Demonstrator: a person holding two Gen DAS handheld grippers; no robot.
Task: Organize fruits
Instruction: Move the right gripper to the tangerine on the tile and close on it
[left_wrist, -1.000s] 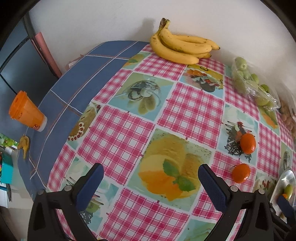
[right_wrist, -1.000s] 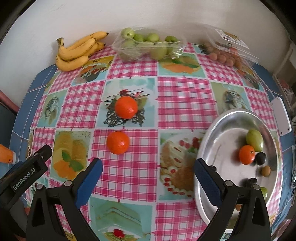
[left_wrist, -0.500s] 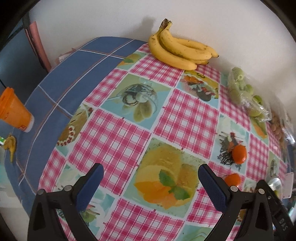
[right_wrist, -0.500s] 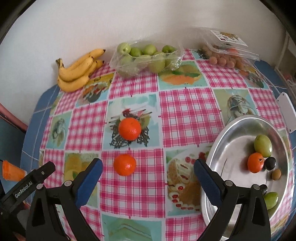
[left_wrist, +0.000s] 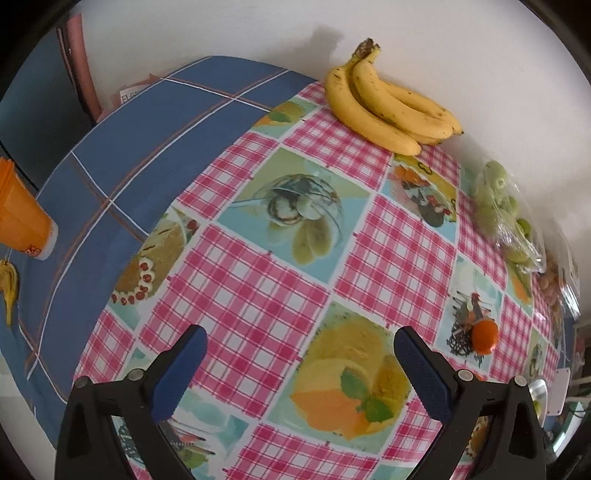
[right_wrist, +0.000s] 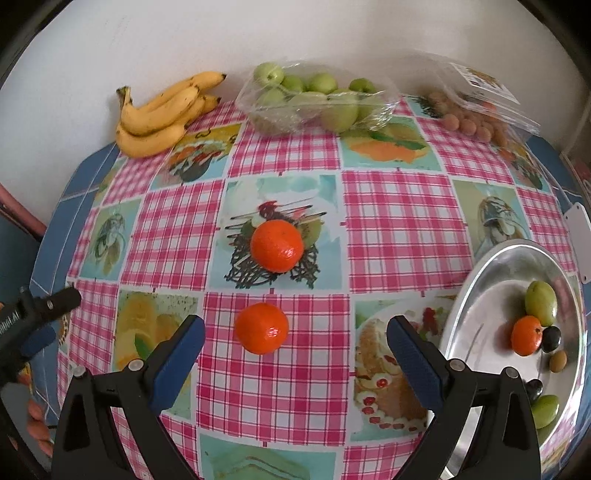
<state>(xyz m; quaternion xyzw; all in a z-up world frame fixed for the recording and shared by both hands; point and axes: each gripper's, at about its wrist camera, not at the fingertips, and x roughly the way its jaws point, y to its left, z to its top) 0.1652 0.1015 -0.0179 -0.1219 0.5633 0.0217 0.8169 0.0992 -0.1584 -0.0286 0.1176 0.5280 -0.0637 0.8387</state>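
The right gripper (right_wrist: 295, 345) hangs over the surface (right_wrist: 399, 229) with its blue-padded fingers (right_wrist: 179, 352) spread wide and empty, and the near orange (right_wrist: 261, 328) lies on the checked cloth just ahead of the gap between them. A second orange (right_wrist: 277, 245) sits beyond the near orange, close to it but apart, on a printed picture square. To the right of the near orange stands a metal tray (right_wrist: 476, 295), which holds a third orange (right_wrist: 527, 335), a green fruit (right_wrist: 540, 302) and a few small dark and brown fruits. Far behind the near orange, against the wall, lie a bunch of bananas (right_wrist: 162, 112), a clear bag of green fruit (right_wrist: 314, 101) and a packet of small brown fruit (right_wrist: 476, 114). The left gripper (left_wrist: 299, 356), off to the left of the near orange, likewise has its fingers wide apart with nothing between them; its camera shows the bananas far ahead and an orange cup (left_wrist: 20, 216) on the blue cloth at the left edge.
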